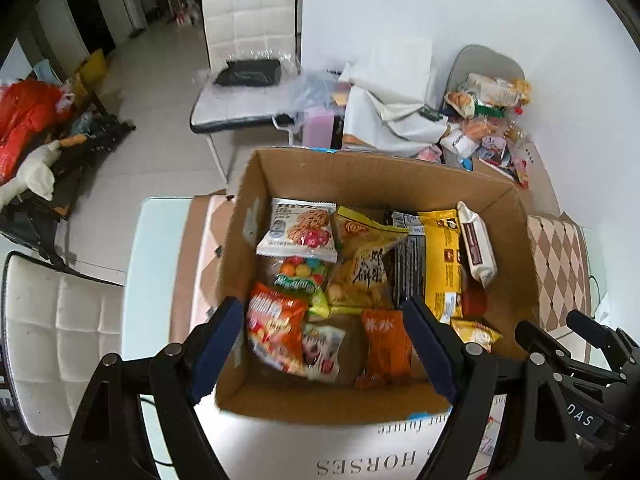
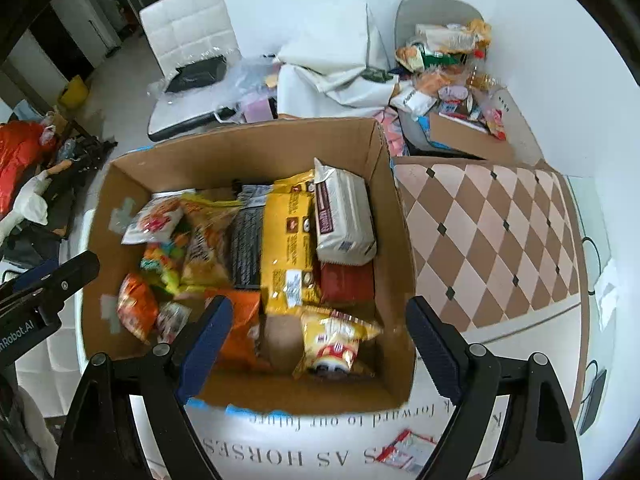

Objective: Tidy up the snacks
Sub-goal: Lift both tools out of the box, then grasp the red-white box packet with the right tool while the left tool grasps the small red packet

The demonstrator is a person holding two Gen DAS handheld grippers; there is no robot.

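Right wrist: right gripper [image 2: 316,344] spread wide, empty, over box [image 2: 248,148] near edge | left gripper [image 1: 324,344] likewise released | snacks [image 2: 288,240] inside box | advice: descend straight, pinch one packet, avoid cardboard wall.

The left black plastic two-finger gripper [image 1: 324,344] and its right twin [image 2: 320,344] are wearing ribbed blue pads, showing silver screws and white lettering.

Snack packets [image 1: 360,276] inside box [image 1: 256,184] on table [image 1: 156,232]
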